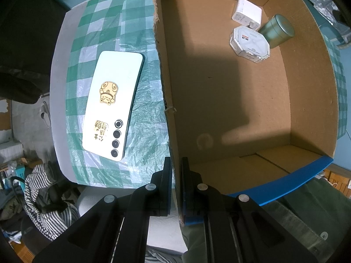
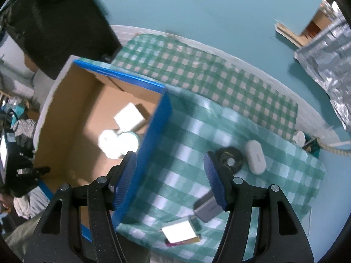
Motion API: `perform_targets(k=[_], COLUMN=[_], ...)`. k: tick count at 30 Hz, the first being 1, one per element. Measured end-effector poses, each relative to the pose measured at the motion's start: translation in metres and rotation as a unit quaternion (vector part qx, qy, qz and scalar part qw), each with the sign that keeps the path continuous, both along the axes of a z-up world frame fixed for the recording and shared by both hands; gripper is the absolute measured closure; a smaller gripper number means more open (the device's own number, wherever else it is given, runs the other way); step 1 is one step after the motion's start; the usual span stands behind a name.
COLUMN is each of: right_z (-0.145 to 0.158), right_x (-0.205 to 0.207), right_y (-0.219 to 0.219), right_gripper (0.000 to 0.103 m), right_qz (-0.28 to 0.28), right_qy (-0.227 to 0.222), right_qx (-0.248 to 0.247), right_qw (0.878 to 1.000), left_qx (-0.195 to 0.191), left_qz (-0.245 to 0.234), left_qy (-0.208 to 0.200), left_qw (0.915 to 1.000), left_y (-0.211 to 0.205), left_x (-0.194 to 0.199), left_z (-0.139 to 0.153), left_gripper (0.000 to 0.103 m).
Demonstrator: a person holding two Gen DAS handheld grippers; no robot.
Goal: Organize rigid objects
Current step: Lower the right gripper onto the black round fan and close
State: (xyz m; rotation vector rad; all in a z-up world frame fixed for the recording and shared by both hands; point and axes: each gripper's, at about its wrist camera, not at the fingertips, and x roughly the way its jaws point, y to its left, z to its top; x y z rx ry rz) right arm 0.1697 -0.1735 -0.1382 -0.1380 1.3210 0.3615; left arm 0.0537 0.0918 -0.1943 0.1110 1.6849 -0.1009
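Observation:
A cardboard box (image 1: pixel 311 70) with blue outer sides stands on the checked tablecloth. Inside lie a white charger cube (image 1: pixel 246 13), a white octagonal box (image 1: pixel 250 42) and a green tin (image 1: pixel 277 30). My left gripper (image 1: pixel 176 164) is shut on the box's left wall, pointing straight down. A white phone (image 1: pixel 114 100) with gold stickers lies face down to the left of the box. In the right wrist view my right gripper (image 2: pixel 170 179) stands open and empty above the box's blue wall (image 2: pixel 151 140). Right of it lie a black ring (image 2: pixel 229 159), a white oval case (image 2: pixel 255 156), a grey block (image 2: pixel 207 208) and a small white box (image 2: pixel 179 232).
The green checked cloth (image 2: pixel 197 70) covers a white table with a teal floor around it. A silvery foil bag (image 2: pixel 324 57) sits at the far right. Striped fabric (image 1: pixel 47 199) and clutter lie below the table's left edge. A green trouser leg (image 1: pixel 307 210) shows under the box.

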Motion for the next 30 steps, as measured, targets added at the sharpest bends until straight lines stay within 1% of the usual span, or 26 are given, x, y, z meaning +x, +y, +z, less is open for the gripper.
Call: perform_targets(k=[5,6,8,14,20,24,30], right_z=[-0.016,-0.022,-0.032,-0.069,-0.099,-0.112,-0.127], right_x=[0.006,0.008,0.01,0.019,0.027,0.031,0.037], right_y=[-0.032,-0.04,-0.05,-0.079,-0.093,-0.1,-0.099], right_gripper=[0.038,0.036,0.035,0.035,0.035,0.034,0.033], right_qz=[-0.041,-0.053,-0.071,-0.132,-0.169,-0.193,-0.198], right_qy=[0.017,0.026,0.037,0.078,0.106,0.115,0.125], right_qx=[-0.003,0.0,0.004,0.009,0.012,0.01,0.002], right_qw=[0.999,0.998,0.997,0.988,0.98,0.974,0.972], left_qx=[0.0,0.0,0.001,0.001,0.001,0.001,0.0], left_qz=[0.0,0.0,0.0,0.003,0.003,0.005,0.005], left_qy=[0.001,0.001,0.001,0.001,0.001,0.002,0.002], left_qw=[1.0,1.0,1.0,1.0,1.0,1.0,1.0], left_y=[0.0,0.0,0.0,0.0,0.001,0.003,0.005], left_x=[0.0,0.0,0.0,-0.002,-0.002,-0.002,-0.002], left_z=[0.0,0.0,0.001,0.002,0.003,0.002,0.002], left_gripper=[0.096,0.096,0.096,0.096,0.096,0.096,0.096])
